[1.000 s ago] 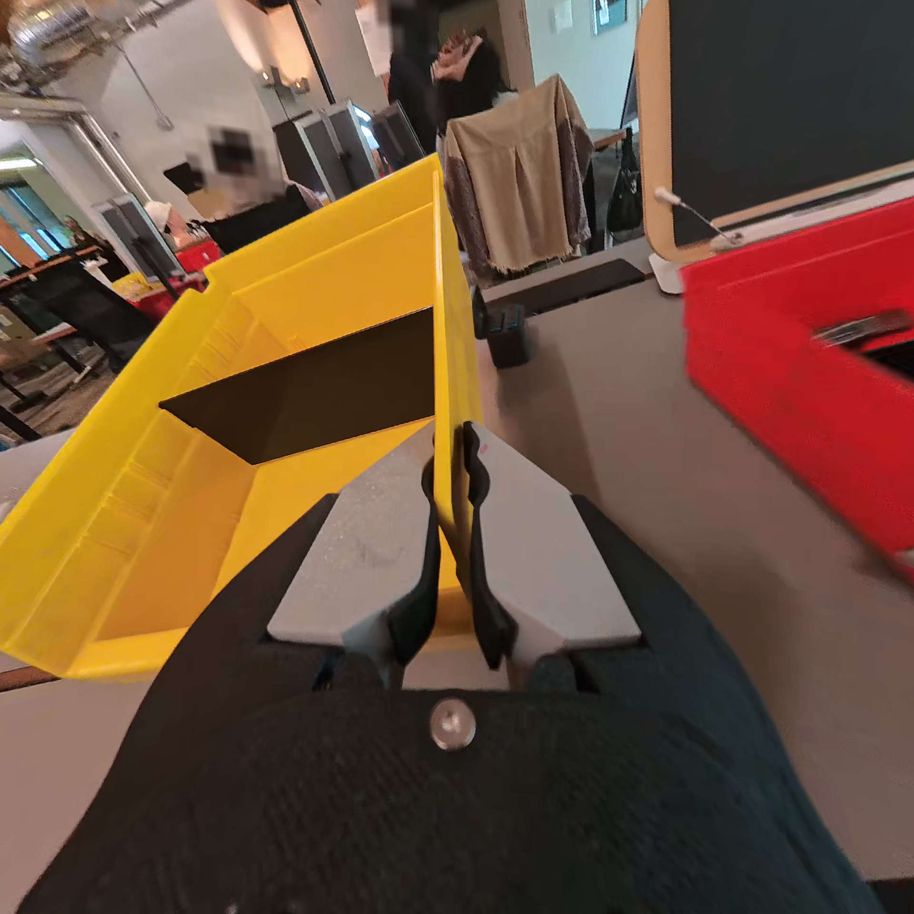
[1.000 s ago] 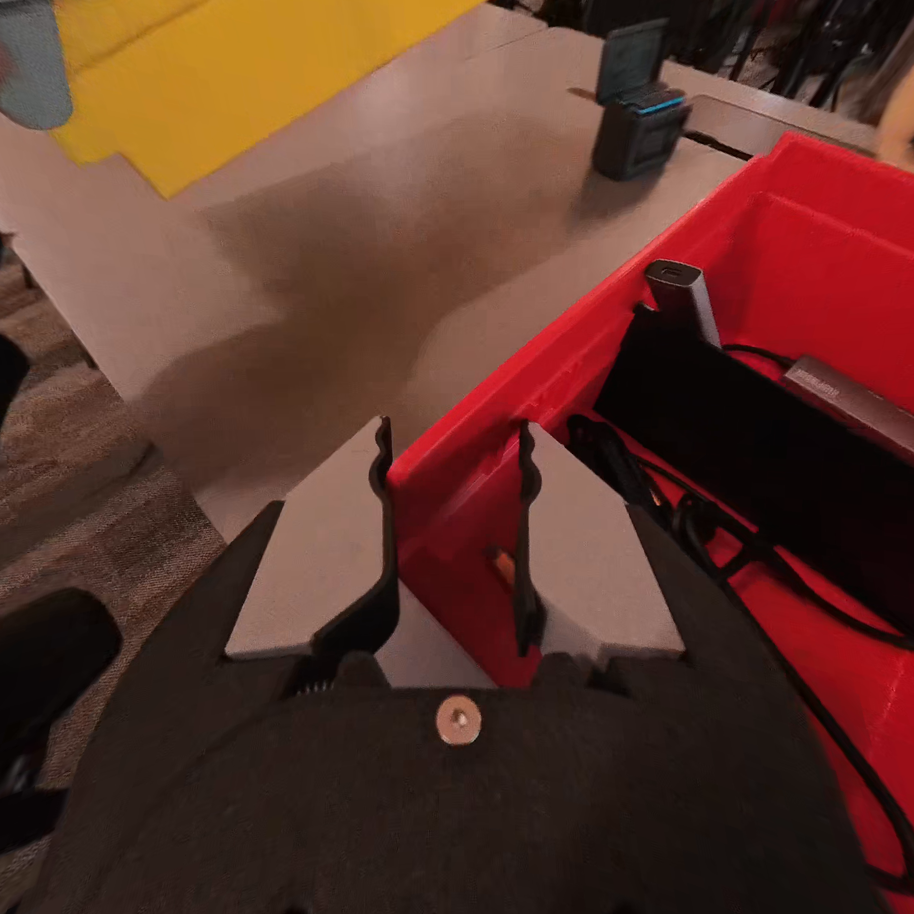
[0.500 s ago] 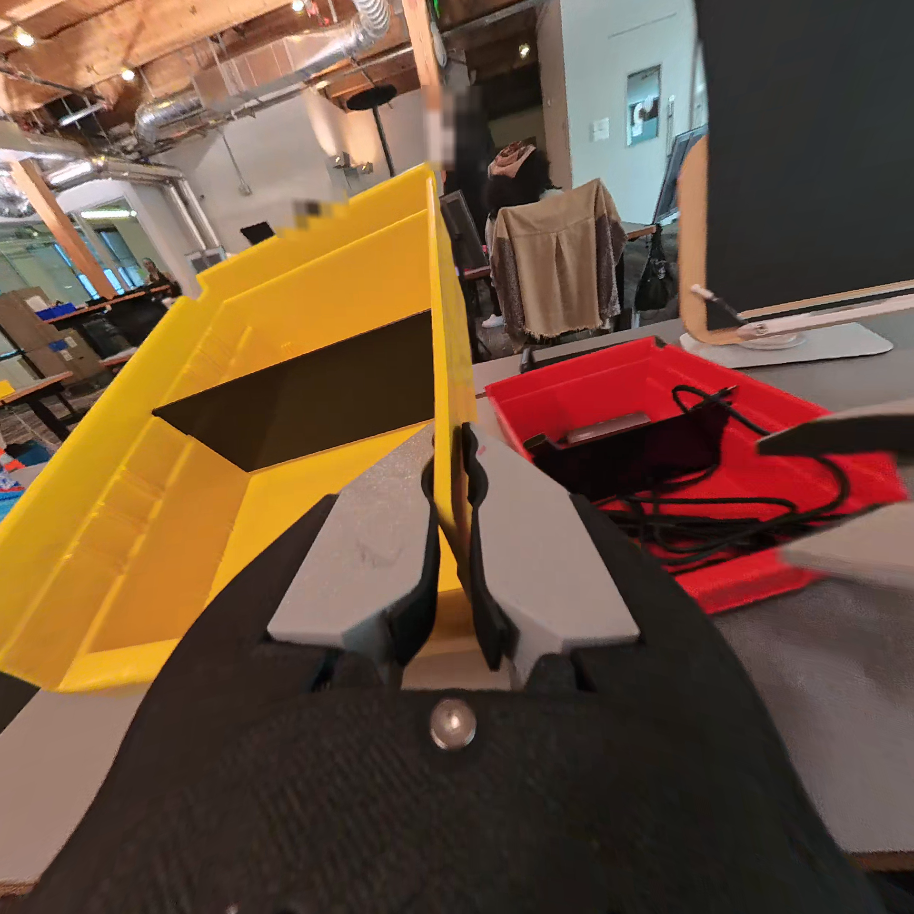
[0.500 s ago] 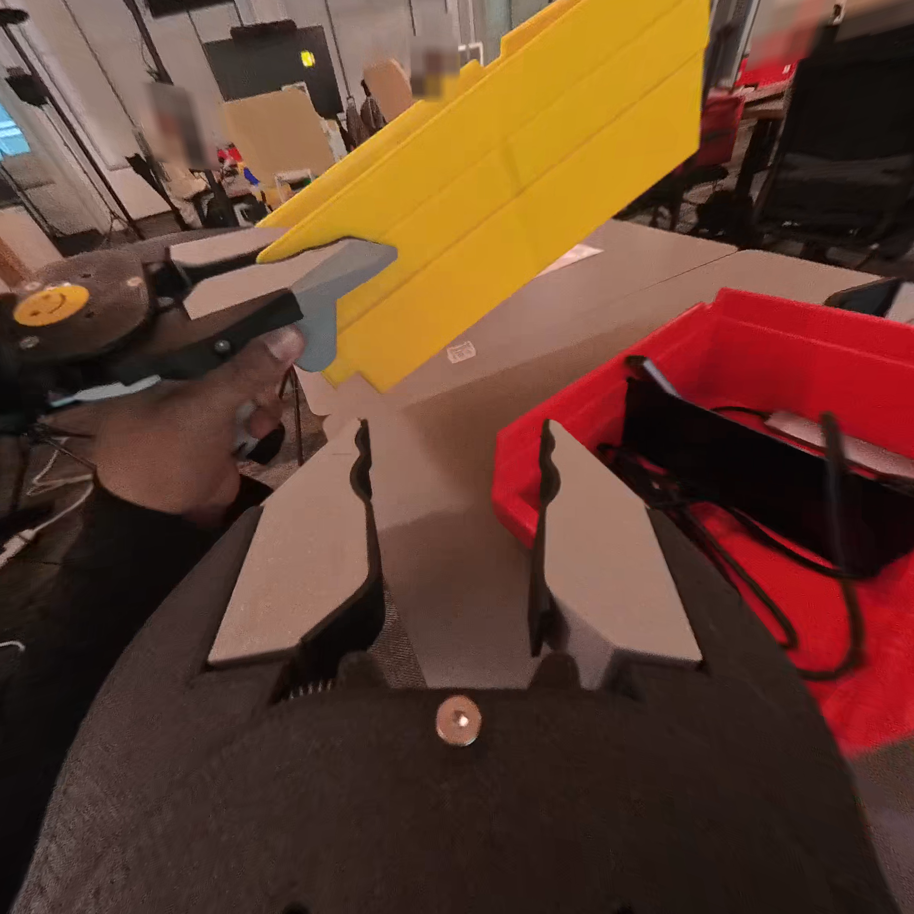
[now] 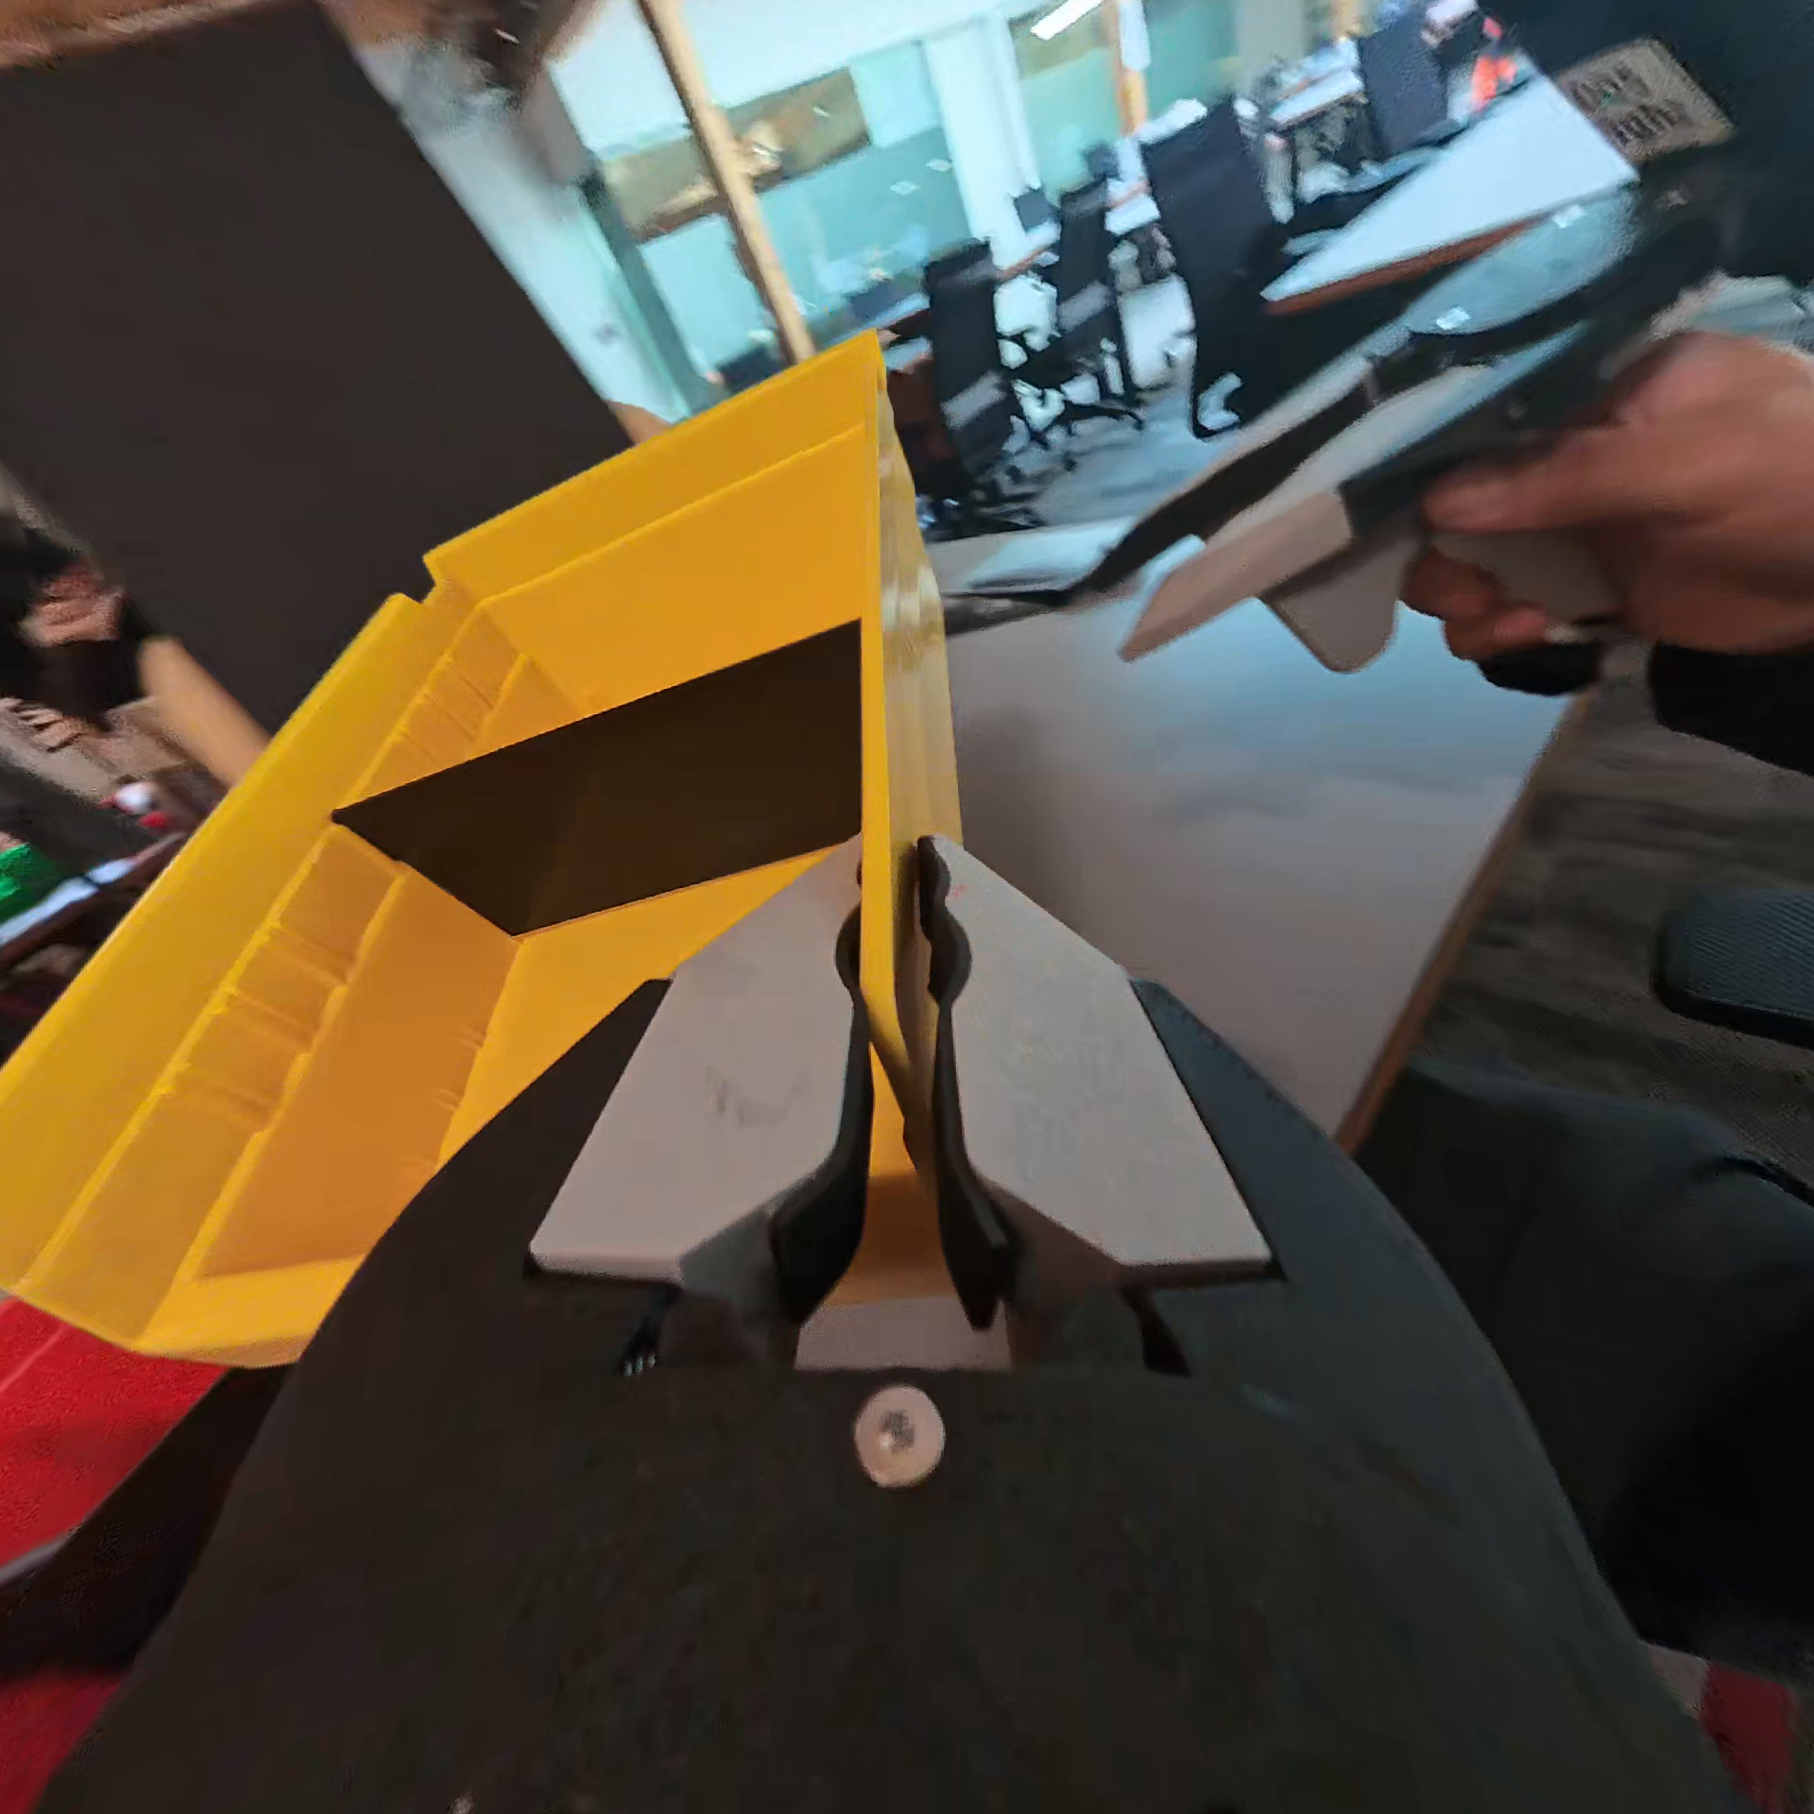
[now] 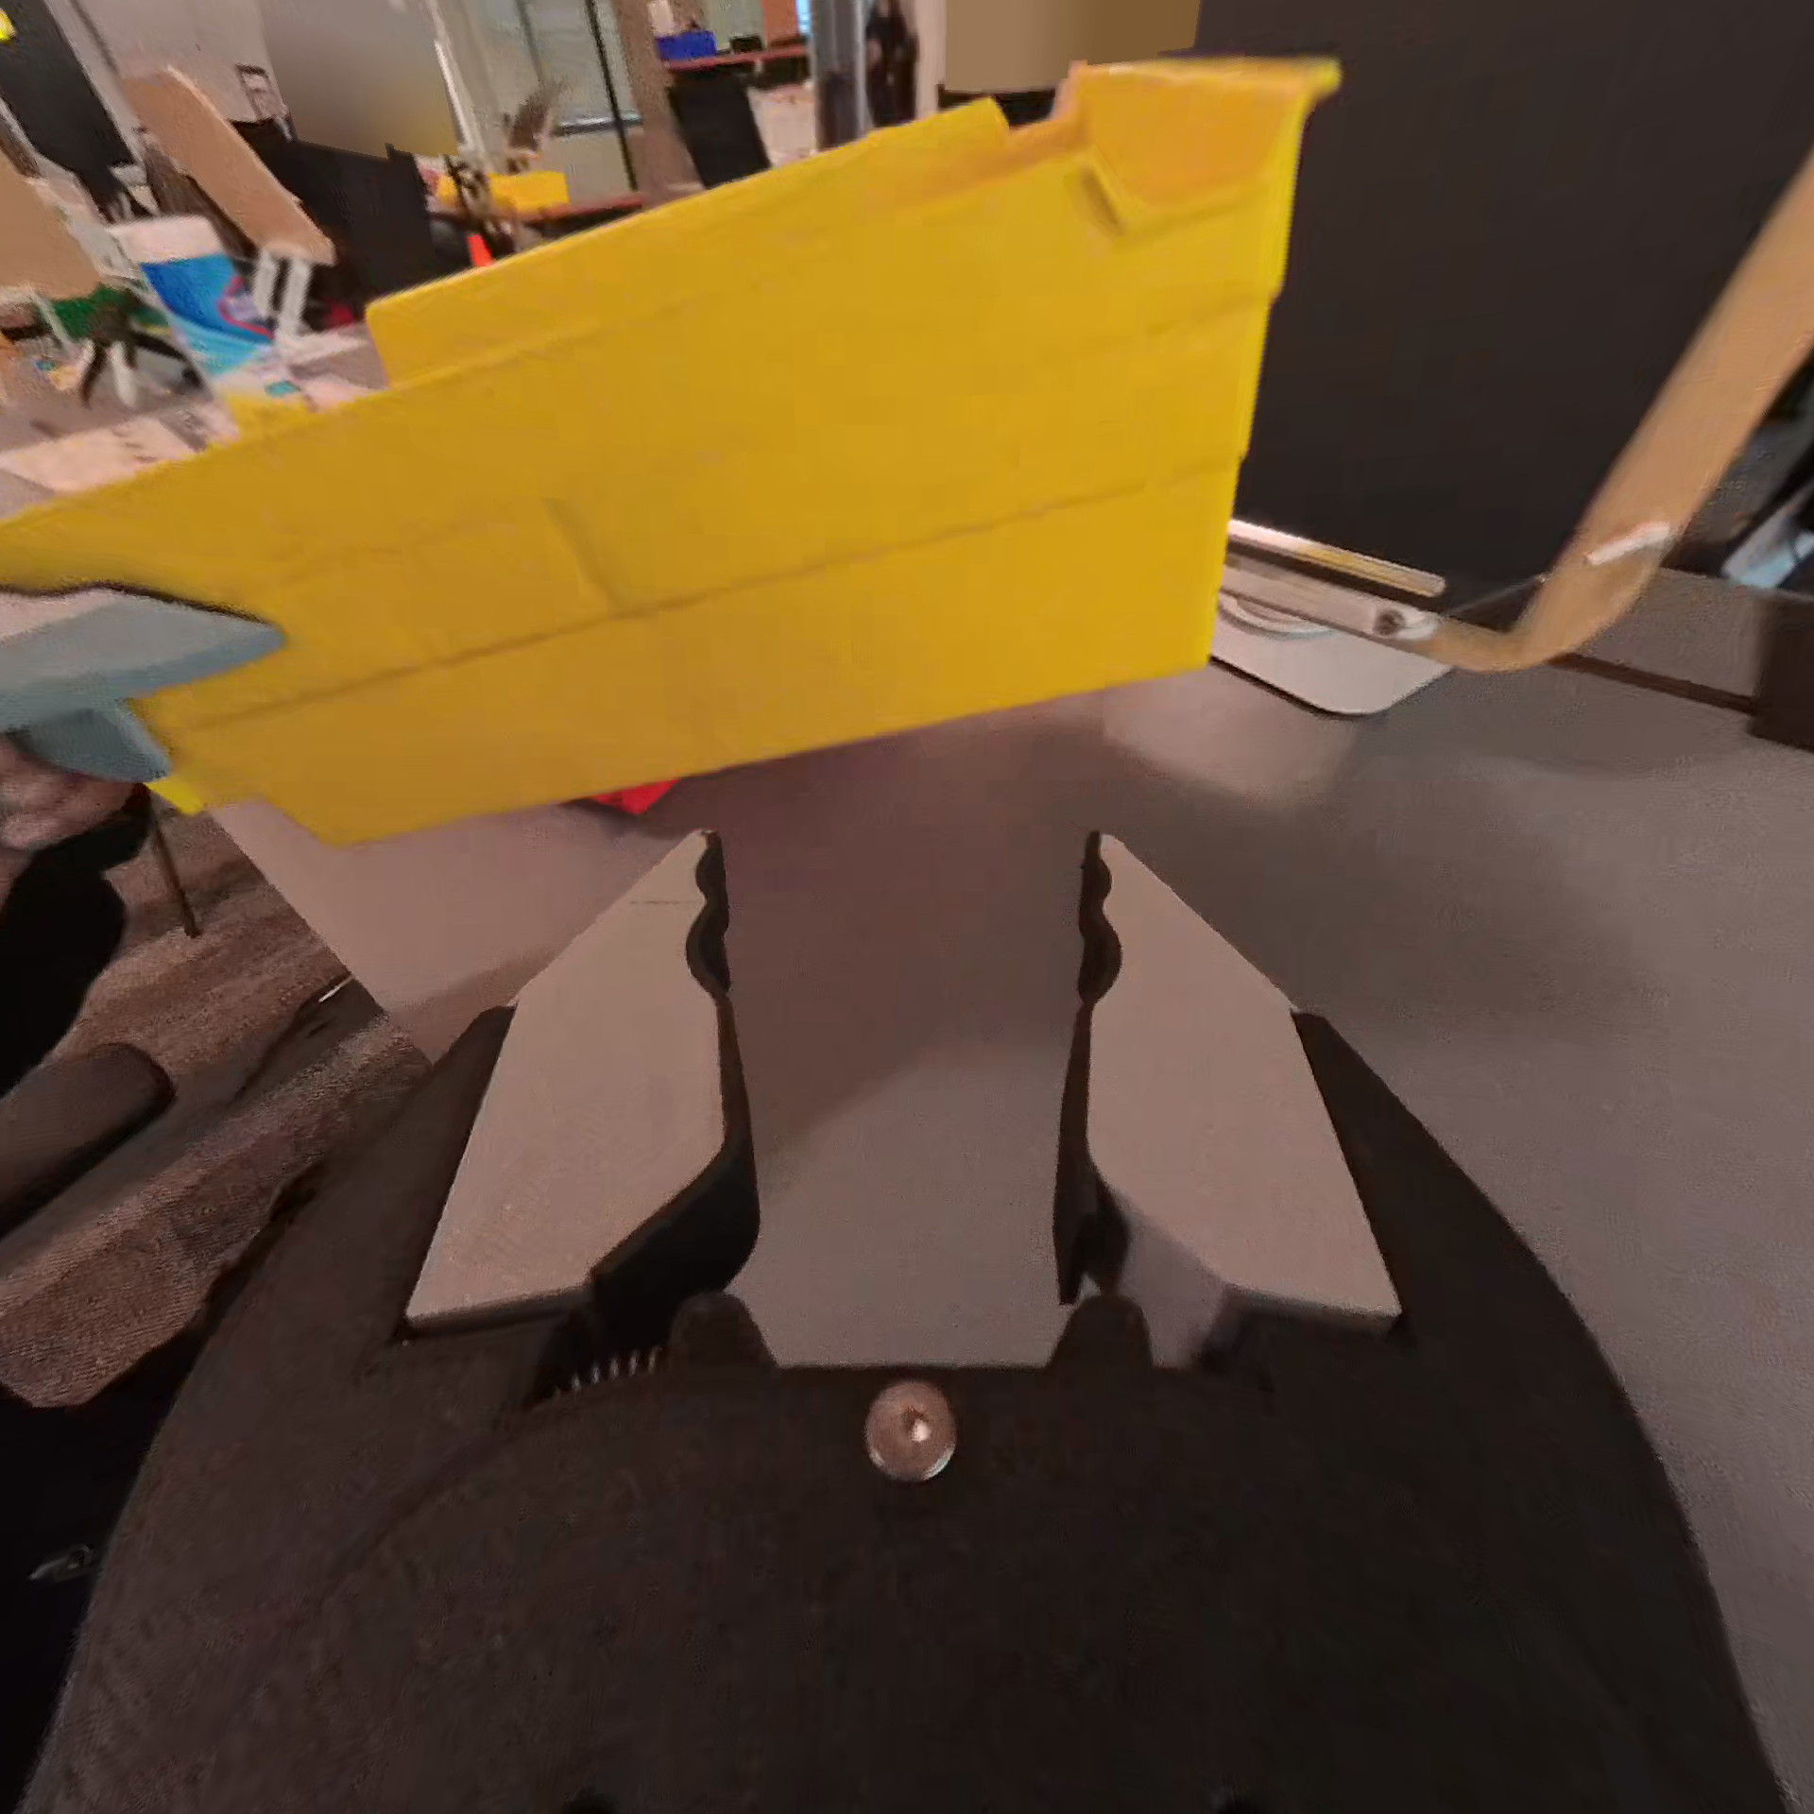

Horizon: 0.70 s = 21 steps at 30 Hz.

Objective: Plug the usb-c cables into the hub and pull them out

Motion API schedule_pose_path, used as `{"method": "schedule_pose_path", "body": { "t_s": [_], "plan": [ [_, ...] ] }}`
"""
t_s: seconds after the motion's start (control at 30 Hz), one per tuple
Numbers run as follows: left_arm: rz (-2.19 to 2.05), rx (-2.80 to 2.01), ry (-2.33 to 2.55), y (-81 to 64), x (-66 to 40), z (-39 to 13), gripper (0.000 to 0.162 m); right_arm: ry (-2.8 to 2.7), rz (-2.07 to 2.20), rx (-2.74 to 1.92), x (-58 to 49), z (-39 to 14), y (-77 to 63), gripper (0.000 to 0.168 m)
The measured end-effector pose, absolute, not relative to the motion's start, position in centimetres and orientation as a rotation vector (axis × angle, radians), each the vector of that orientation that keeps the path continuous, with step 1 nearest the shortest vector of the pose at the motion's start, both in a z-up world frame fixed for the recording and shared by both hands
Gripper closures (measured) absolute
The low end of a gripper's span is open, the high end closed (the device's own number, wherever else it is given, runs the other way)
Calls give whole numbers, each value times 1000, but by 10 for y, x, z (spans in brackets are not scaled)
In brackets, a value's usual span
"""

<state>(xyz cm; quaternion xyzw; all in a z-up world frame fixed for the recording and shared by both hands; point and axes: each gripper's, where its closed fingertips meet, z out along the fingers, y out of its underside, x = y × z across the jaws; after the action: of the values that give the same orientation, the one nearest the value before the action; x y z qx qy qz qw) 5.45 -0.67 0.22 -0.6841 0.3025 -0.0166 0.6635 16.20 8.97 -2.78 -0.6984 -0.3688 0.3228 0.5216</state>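
Open-plan office: rows of black desk chairs (image 5: 991, 363), long desks (image 5: 1453, 226), glass partitions (image 5: 815, 226).

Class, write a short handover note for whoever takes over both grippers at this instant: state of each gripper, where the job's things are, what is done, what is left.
Left gripper: shut on the side wall of the yellow bin, held tilted above the table.
Right gripper: open, empty, over bare table beside the bin.
Hub and cables: not in view; only a red surface under the bin.
Done: nothing that shows.
Left: likely set the bin down, then plug and unplug.
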Motion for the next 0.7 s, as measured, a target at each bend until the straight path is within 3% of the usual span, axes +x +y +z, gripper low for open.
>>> {"method": "schedule_pose_path", "body": {
  "t_s": [0.2, 0.43, 0.47, 0.6, 0.7],
  "plan": [
    [-50, -1626, 864, 33, 139, -69, 159, -868, 739, -1749, 197, -61, 96, 96],
    [-184, -1746, 850, 69, 167, -111, 159, -974, 608, -1718, 176, -56, 85, 92],
    [-218, -1765, 856, 66, 165, -113, 156, -998, 609, -1719, 170, -58, 81, 92],
    [-308, -1798, 803, 38, 127, -99, 117, -1104, 544, -1701, 146, -64, 68, 91],
    [-248, -1784, 718, 22, 73, -78, 109, -1216, 510, -1686, 117, -75, 55, 90]
  ]
}}
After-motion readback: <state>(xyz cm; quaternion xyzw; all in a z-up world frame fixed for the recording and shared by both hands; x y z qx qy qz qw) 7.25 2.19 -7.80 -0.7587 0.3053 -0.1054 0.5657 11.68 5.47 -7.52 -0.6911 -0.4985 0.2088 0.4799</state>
